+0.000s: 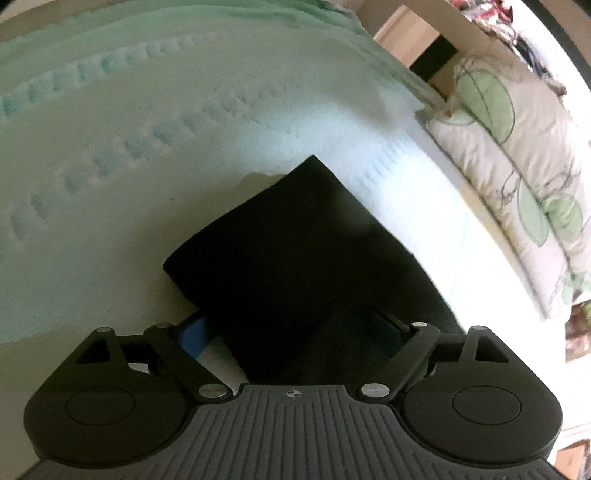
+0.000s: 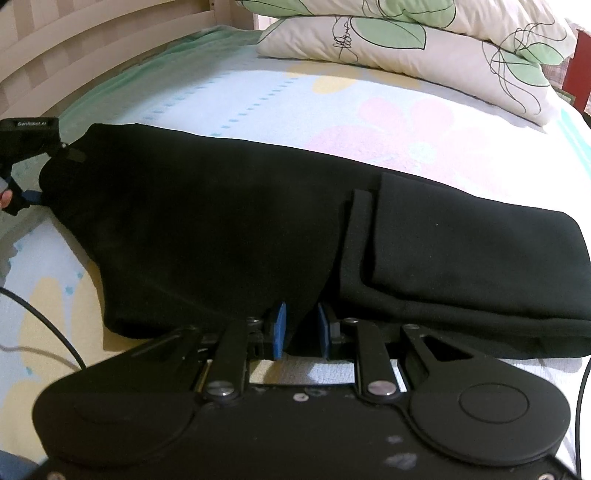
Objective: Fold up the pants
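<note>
Black pants (image 2: pixel 229 221) lie on a bed, partly folded, with a doubled layer (image 2: pixel 461 258) at the right. My right gripper (image 2: pixel 301 328) is at their near edge, its blue pads (image 2: pixel 280 325) pinching a fold of the black cloth. My left gripper (image 1: pixel 295 328) is wide open, with the pants' end (image 1: pixel 295 240) lying between and over its fingers; the left blue pad (image 1: pixel 192 332) shows, the right one is hidden. The left gripper also shows in the right wrist view (image 2: pixel 26 173) at the pants' far left end.
The bed has a pale flowered sheet (image 2: pixel 388 110) and a green blanket (image 1: pixel 184 22). Leaf-print pillows (image 2: pixel 406 40) lie at the head; they also show in the left wrist view (image 1: pixel 517 166). A wooden bed frame (image 2: pixel 74 48) runs behind. Black cables (image 2: pixel 48 325) cross the sheet.
</note>
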